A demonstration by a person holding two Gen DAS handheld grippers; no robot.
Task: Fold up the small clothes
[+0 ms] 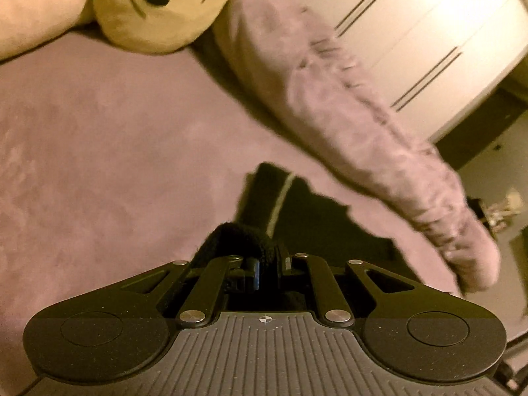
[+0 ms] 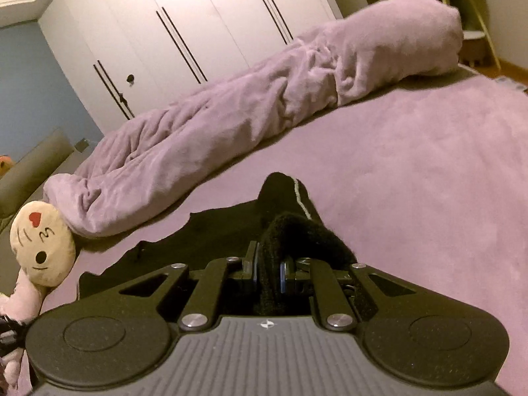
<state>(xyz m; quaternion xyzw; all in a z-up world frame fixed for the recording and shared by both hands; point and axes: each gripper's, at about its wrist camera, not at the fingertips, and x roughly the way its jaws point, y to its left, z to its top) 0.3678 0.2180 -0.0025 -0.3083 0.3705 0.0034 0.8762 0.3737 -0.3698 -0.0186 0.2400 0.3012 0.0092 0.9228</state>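
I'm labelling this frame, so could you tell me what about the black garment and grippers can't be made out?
- Black garment: its type and full outline; both views, the gripper bodies cover its near part.
- Left gripper: pad tips buried in bunched cloth.
- Right gripper: the same.
- Rolled blanket: left wrist view, motion-blurred.

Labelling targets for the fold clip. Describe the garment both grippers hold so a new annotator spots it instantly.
Start from the wide mauve plush bed cover with the long rolled mauve blanket along its far side. In front of that roll lies the black fuzzy knit garment, pinched in both the left gripper and right gripper. It is the only dark item there, with one thin pale stripe.
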